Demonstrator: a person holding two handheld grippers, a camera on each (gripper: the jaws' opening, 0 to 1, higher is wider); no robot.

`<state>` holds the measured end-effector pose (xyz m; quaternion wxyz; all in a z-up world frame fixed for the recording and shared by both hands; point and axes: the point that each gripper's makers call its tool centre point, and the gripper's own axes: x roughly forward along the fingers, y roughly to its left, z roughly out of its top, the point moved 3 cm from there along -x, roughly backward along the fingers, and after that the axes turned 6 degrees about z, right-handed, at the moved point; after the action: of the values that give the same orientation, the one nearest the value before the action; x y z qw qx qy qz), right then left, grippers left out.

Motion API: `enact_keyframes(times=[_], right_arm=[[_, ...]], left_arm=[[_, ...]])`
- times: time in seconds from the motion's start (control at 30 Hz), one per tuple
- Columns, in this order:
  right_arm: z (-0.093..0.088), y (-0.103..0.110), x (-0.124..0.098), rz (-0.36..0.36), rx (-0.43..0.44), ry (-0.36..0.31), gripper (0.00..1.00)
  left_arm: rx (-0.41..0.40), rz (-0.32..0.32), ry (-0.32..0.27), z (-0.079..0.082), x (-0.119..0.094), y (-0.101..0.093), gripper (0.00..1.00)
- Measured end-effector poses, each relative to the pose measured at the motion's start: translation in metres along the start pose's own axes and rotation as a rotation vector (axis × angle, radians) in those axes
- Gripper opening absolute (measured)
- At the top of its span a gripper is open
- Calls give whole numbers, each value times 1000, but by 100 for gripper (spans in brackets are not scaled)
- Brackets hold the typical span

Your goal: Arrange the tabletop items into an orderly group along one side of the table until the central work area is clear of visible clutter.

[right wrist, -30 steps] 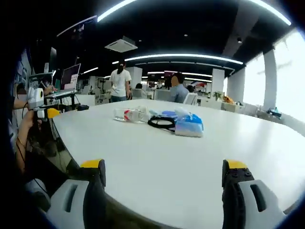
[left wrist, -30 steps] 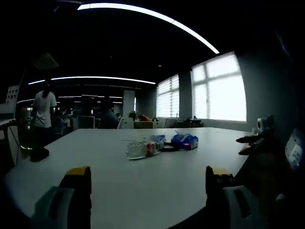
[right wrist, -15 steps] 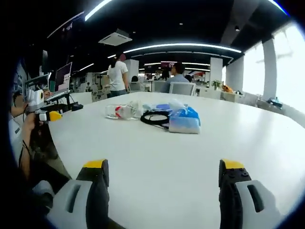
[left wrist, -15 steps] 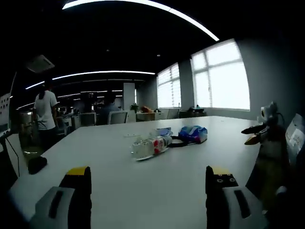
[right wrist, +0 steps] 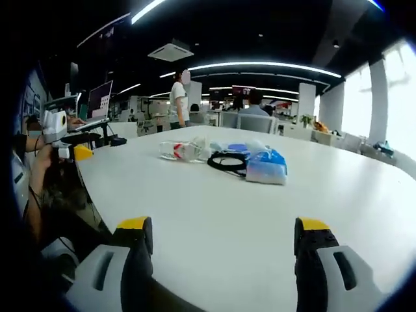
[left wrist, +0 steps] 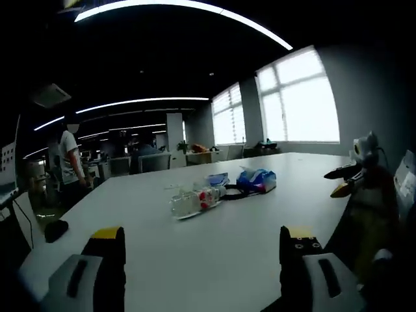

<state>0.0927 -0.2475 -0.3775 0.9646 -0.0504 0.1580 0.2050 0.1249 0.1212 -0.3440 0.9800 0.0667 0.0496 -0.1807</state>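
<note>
A small cluster lies mid-table on the white table (left wrist: 214,240): a clear plastic bottle (left wrist: 192,202) with a red label on its side, a coiled black cable (left wrist: 231,192), and a blue tissue pack (left wrist: 257,180). In the right gripper view the same bottle (right wrist: 182,151), black cable (right wrist: 226,162) and blue pack (right wrist: 266,167) sit well ahead on the table (right wrist: 227,227). My left gripper (left wrist: 201,260) is open over the near table edge, nothing between its jaws. My right gripper (right wrist: 220,250) is open too, short of the cluster. The right gripper (left wrist: 348,179) also shows at the right of the left gripper view.
A small dark object (left wrist: 55,229) lies near the table's left edge. A person's hand holds the other gripper (right wrist: 62,140) at the left of the right gripper view. People stand and sit (right wrist: 181,101) among desks and chairs behind the table. Bright windows (left wrist: 296,101) line one wall.
Both views have shifted slightly with the hands. The cluster on the table has not moved. Both grippers stay open. The standing person in the background has walked a little.
</note>
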Motion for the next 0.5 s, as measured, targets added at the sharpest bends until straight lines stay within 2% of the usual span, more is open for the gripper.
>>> enact_keyframes(times=[0.1,0.2,0.37,0.5], right_arm=[[3,5,-1,6,2,-10,84],[7,8,1,9,-2,-5,79],[11,13,2,18,4,-7,75],[11,7,3,2,-28,27,72]], left_arm=[[8,-24,3,3,-6,-4,97],[11,-12,-22,9,-12,-2,97],[-2,9,-32,8,-16,2,97],[-15,15,-20,4,-17,1,97]])
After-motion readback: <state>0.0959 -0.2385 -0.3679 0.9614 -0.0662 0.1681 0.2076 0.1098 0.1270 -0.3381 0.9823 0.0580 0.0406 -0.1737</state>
